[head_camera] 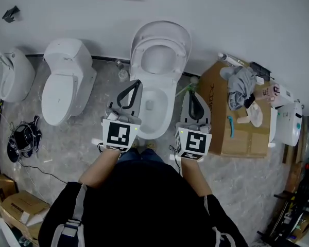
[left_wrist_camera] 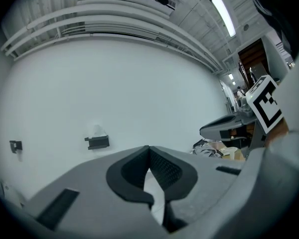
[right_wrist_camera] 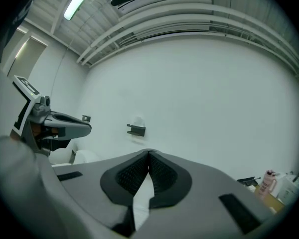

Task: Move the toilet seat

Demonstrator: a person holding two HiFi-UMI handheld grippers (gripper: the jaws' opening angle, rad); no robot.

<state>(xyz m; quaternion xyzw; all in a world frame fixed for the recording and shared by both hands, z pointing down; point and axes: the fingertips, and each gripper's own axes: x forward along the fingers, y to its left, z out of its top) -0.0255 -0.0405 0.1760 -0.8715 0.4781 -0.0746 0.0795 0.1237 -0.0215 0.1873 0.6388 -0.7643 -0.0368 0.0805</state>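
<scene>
White wall [head_camera: 247,14], grey stone-look floor [head_camera: 82,148].
Tube light [left_wrist_camera: 223,15] on ceiling; black bracket [left_wrist_camera: 97,142] on wall; cardboard box [head_camera: 214,94] at rt.

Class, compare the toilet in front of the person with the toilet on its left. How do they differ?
The front toilet has its lid raised, bowl showing; the left toilet has its lid down. The front toilet sits between the left gripper and right gripper; the left toilet stands beside them. Both are white.

Floor notes, my feed: second toilet [head_camera: 67,81], lid down, against the back wall. White fixture [head_camera: 13,73] at the floor's left edge, black cables [head_camera: 21,140] in front of it. Cardboard box [head_camera: 244,138] near the right edge, grey cloth [head_camera: 240,89] on top.
</scene>
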